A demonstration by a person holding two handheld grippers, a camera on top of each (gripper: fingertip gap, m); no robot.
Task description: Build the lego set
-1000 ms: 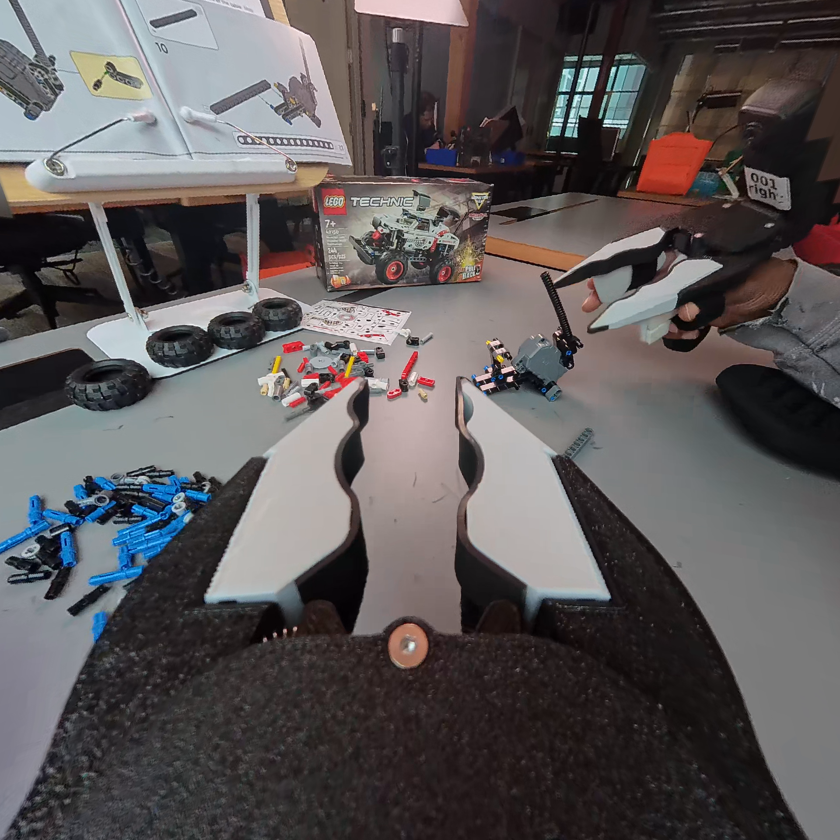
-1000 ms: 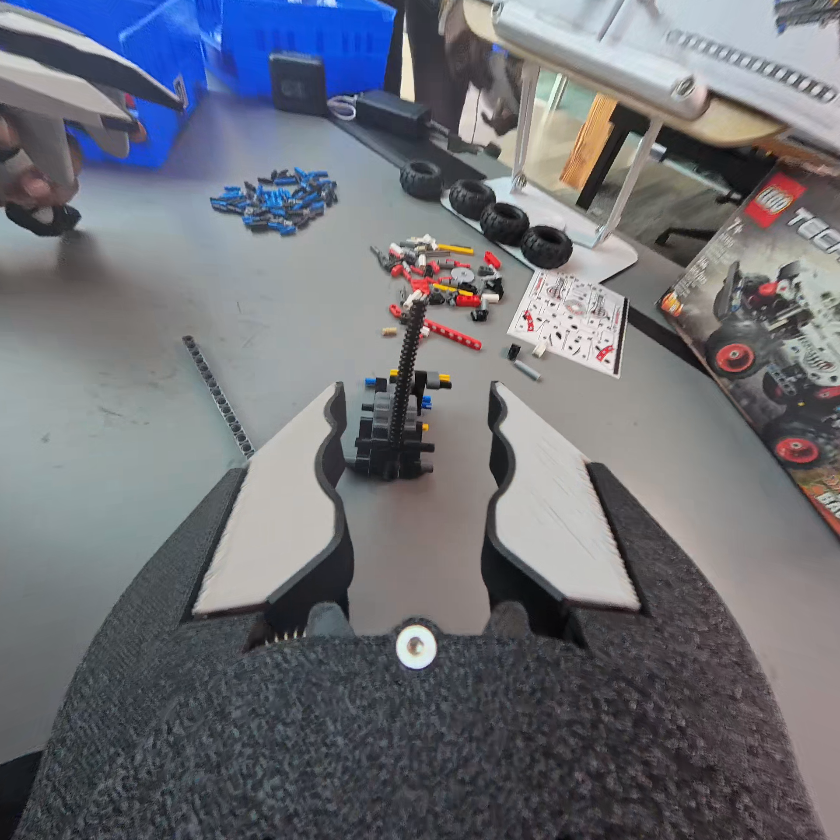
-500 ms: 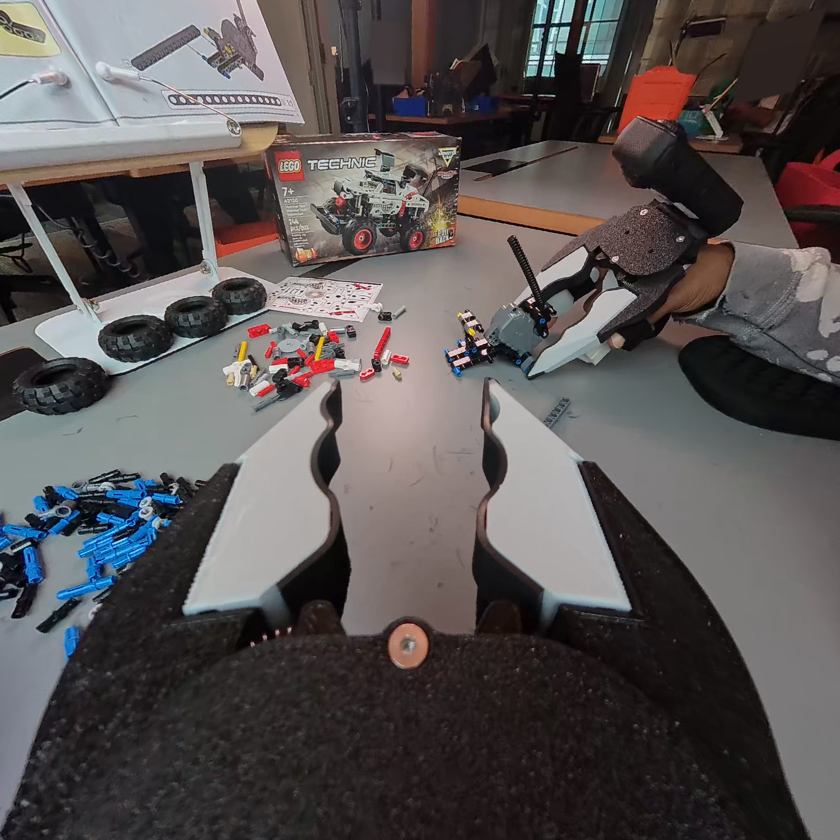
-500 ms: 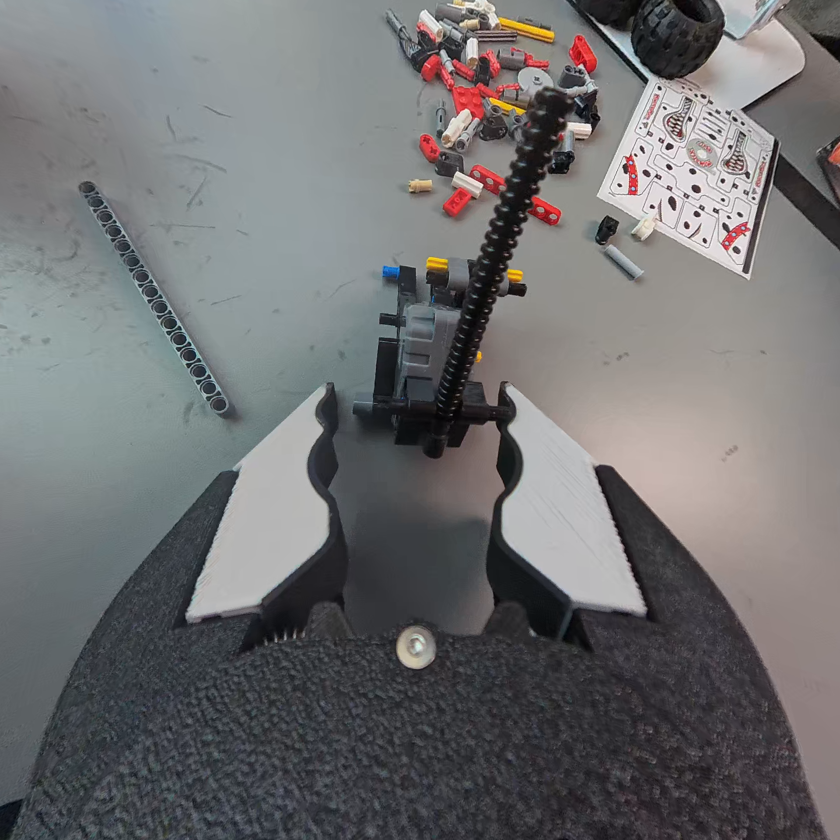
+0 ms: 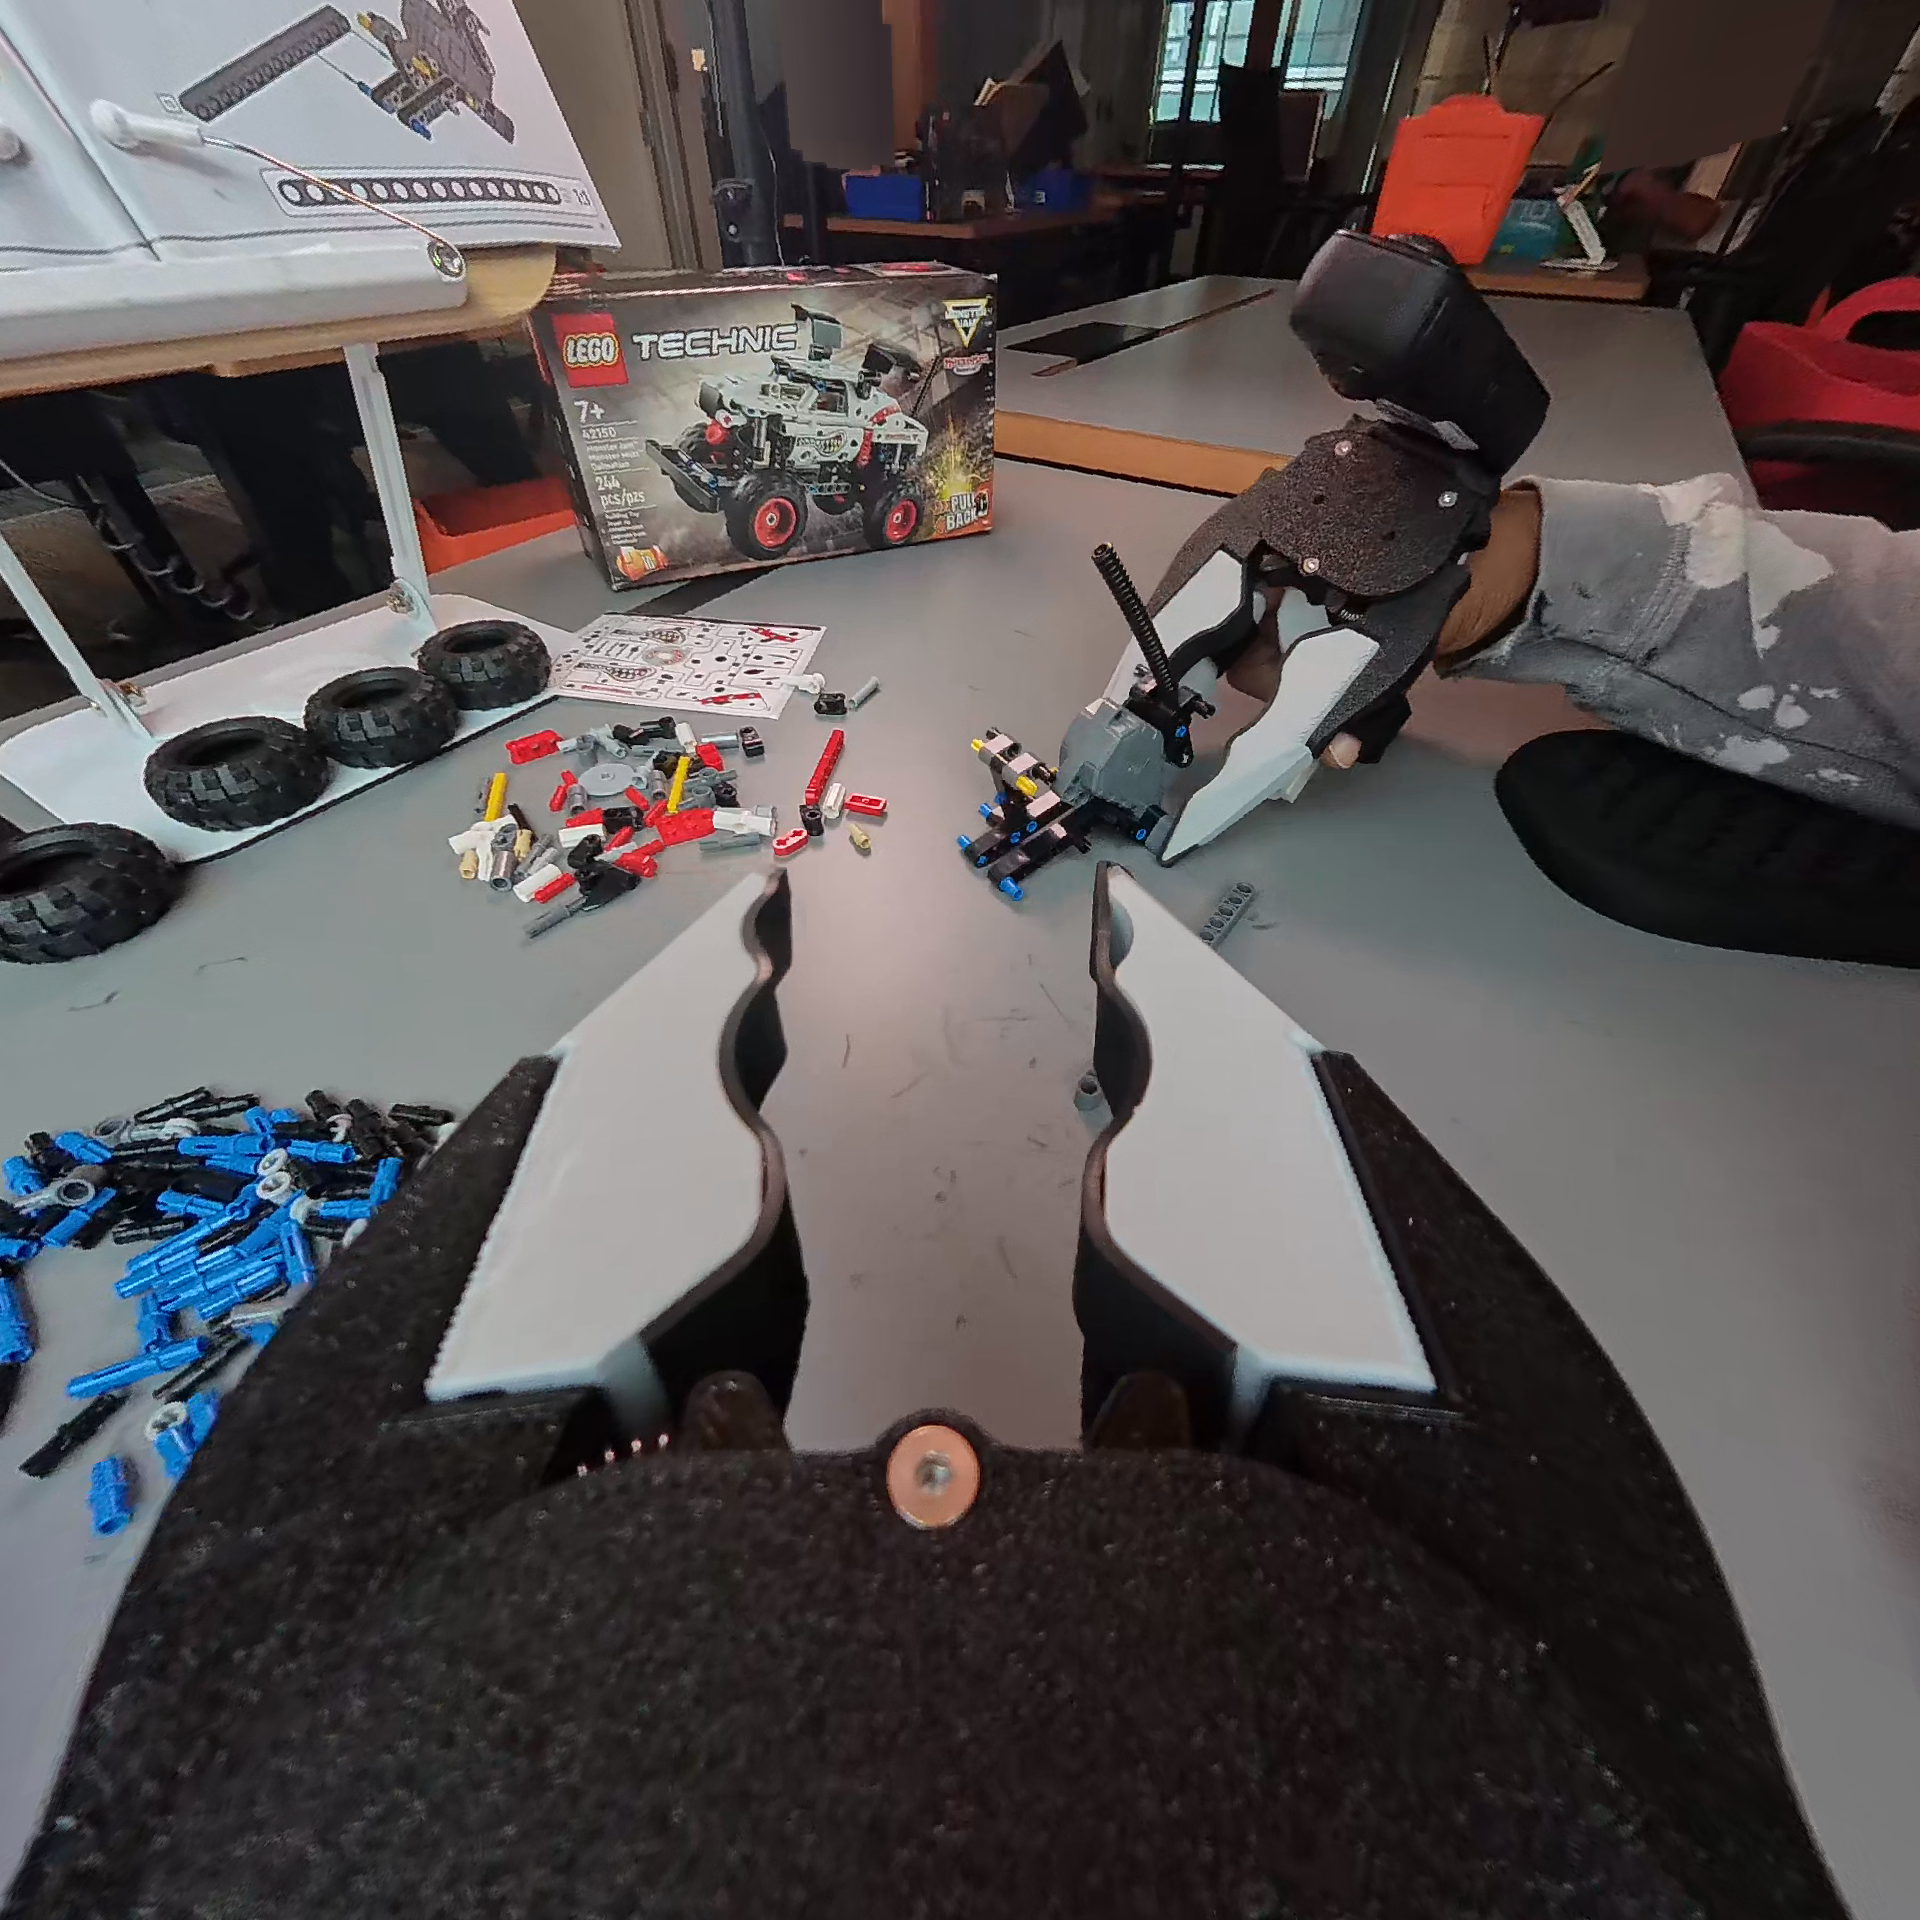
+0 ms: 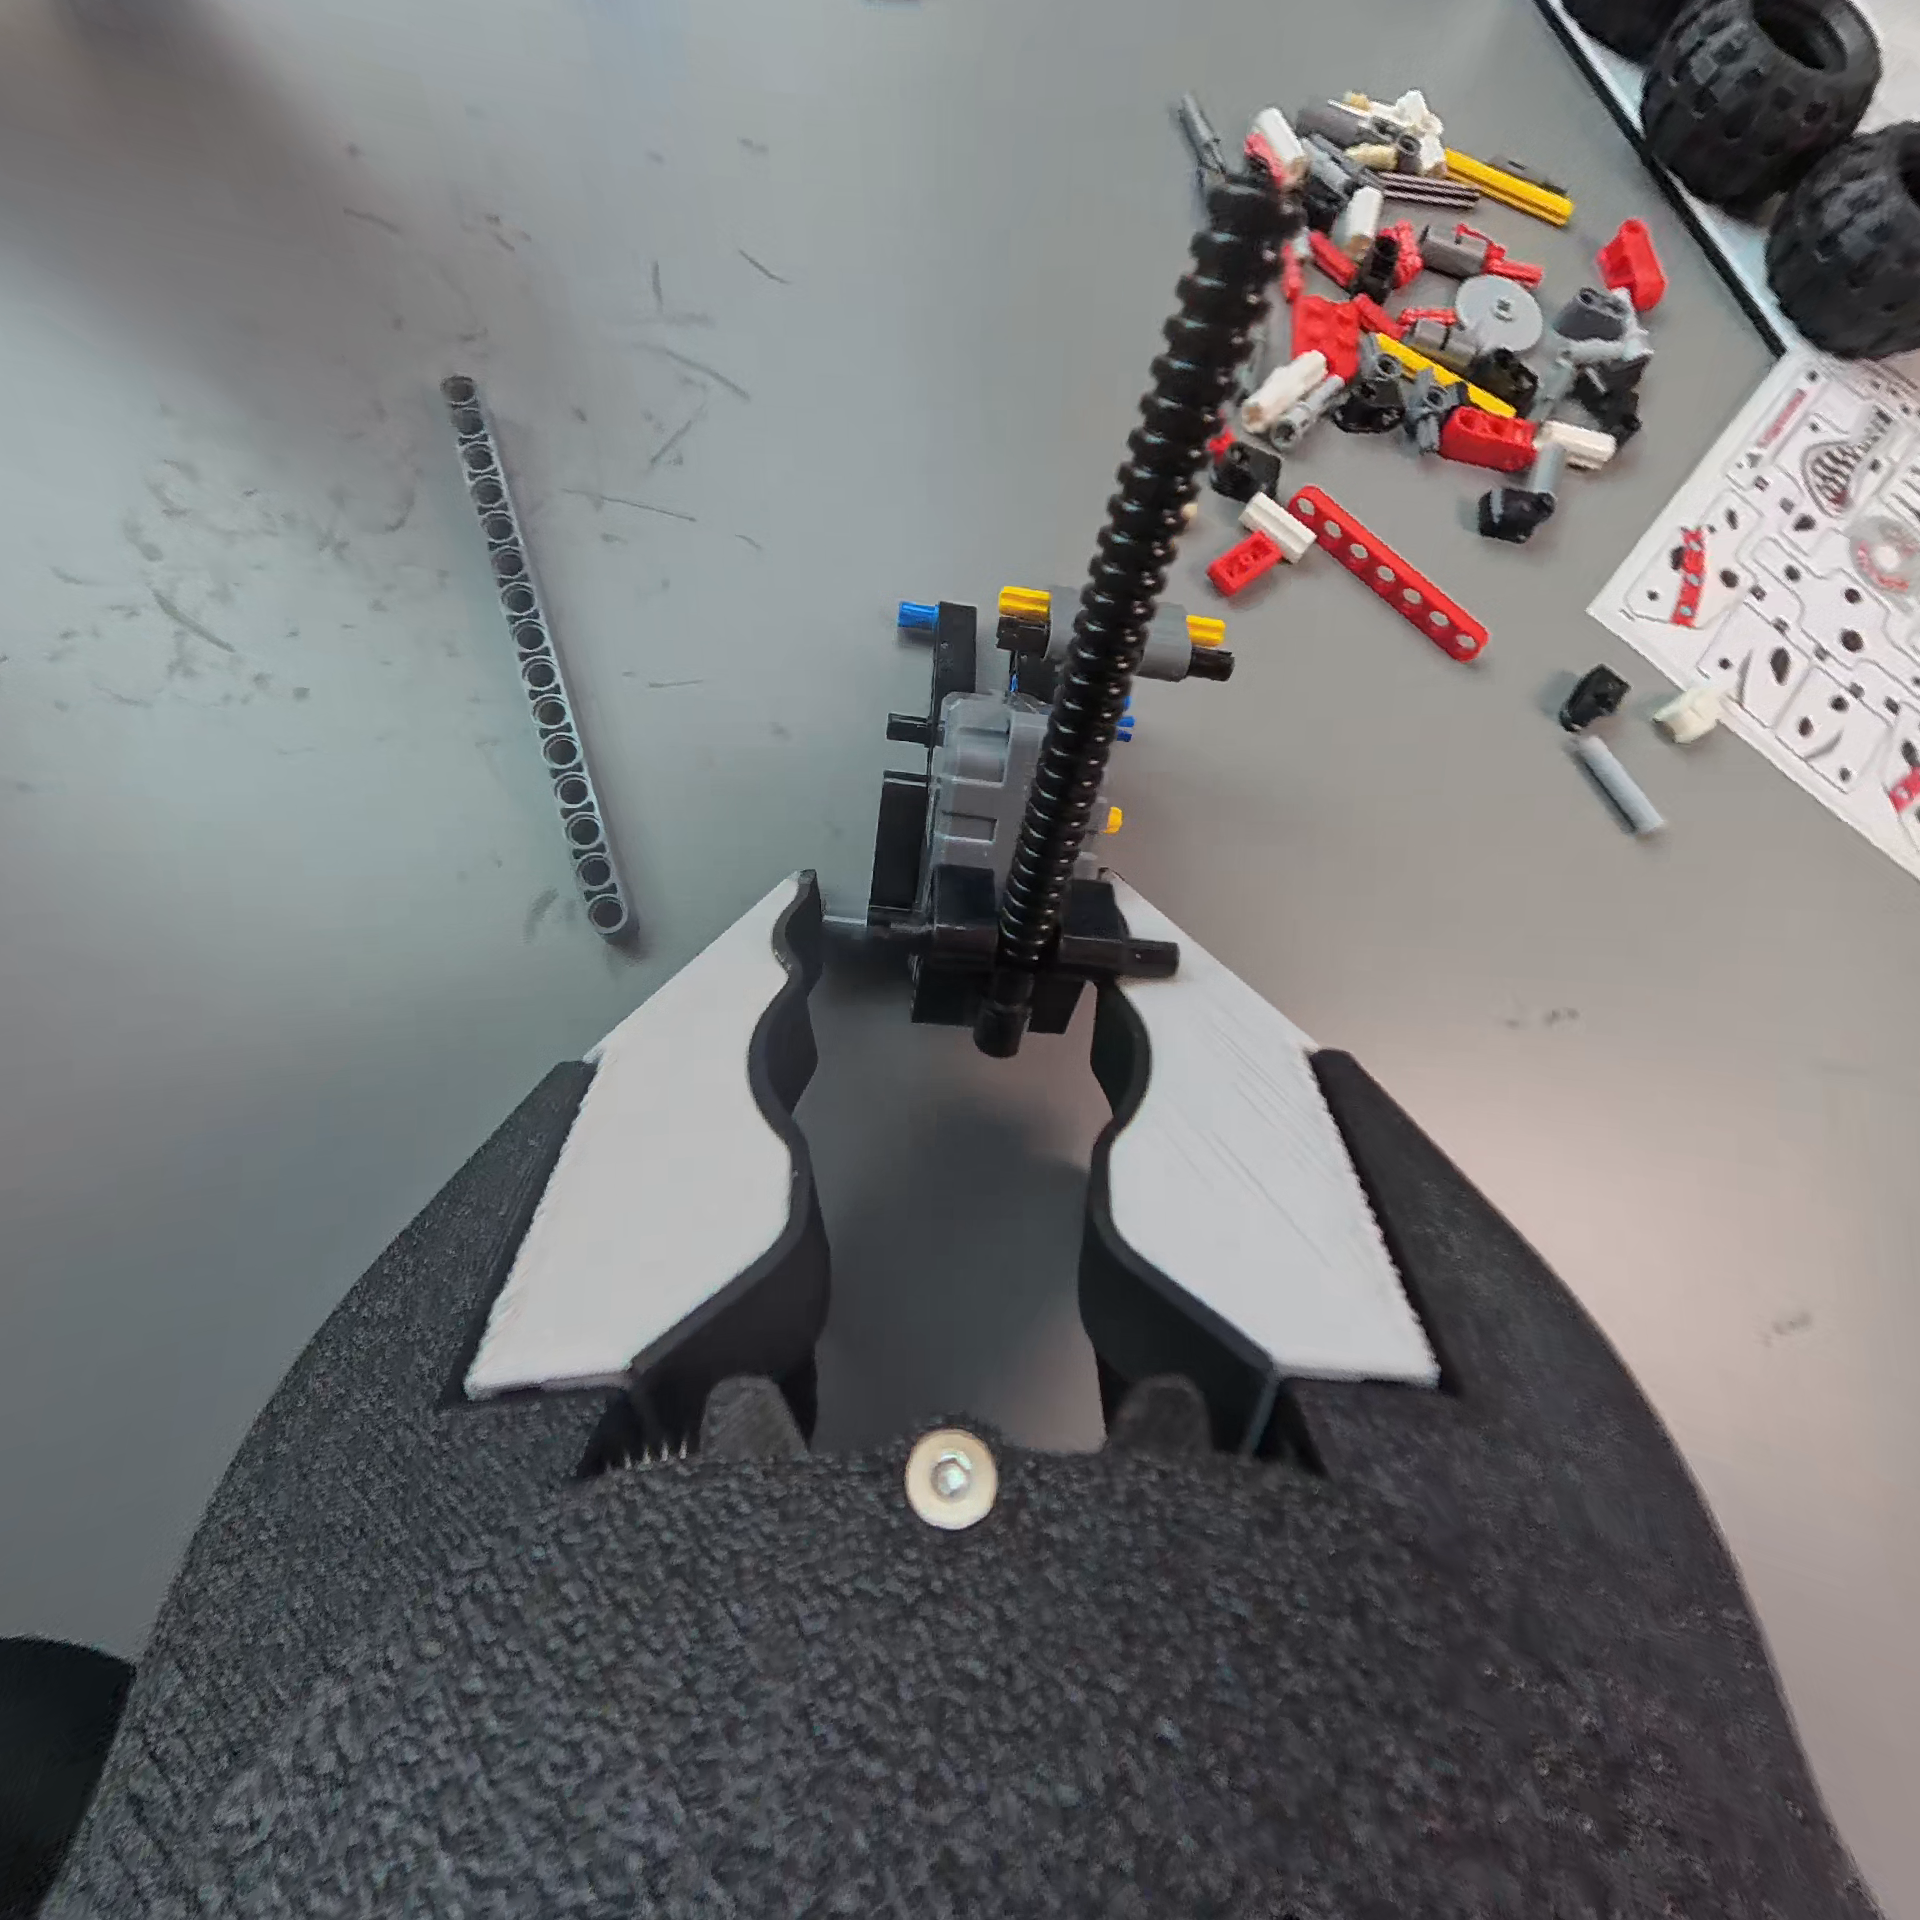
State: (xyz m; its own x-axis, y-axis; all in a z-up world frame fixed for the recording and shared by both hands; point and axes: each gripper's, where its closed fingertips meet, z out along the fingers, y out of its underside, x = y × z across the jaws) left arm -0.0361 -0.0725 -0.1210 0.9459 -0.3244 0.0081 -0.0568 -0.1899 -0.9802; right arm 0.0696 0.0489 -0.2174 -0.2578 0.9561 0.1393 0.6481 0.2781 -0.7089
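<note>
A small grey, black, blue and yellow lego assembly (image 6: 977, 779) stands on the grey table with a black ribbed hose (image 6: 1132, 540) sticking up from it. My right gripper (image 6: 961, 904) has its jaws narrowed against the two sides of the assembly's rear end. It also shows in the left wrist view (image 5: 1138, 779), around the assembly (image 5: 1107, 743). My left gripper (image 5: 940, 894) is open and empty, low over the table, short of the assembly. A long grey beam (image 6: 535, 655) lies left of the right gripper.
A pile of loose red, grey and yellow parts (image 5: 665, 790) and a pile of blue and black pins (image 5: 197, 1195) lie on the table. Black tyres (image 5: 234, 769), a sticker sheet (image 5: 691, 665), the set's box (image 5: 769, 416) and an instruction booklet on a stand (image 5: 260, 156) are behind. About 20 cm separates my left fingertips from my right.
My right gripper came down to the assembly and its jaws narrowed onto the rear end. My left gripper's jaws opened wider and it moved forward, closer to the assembly.
</note>
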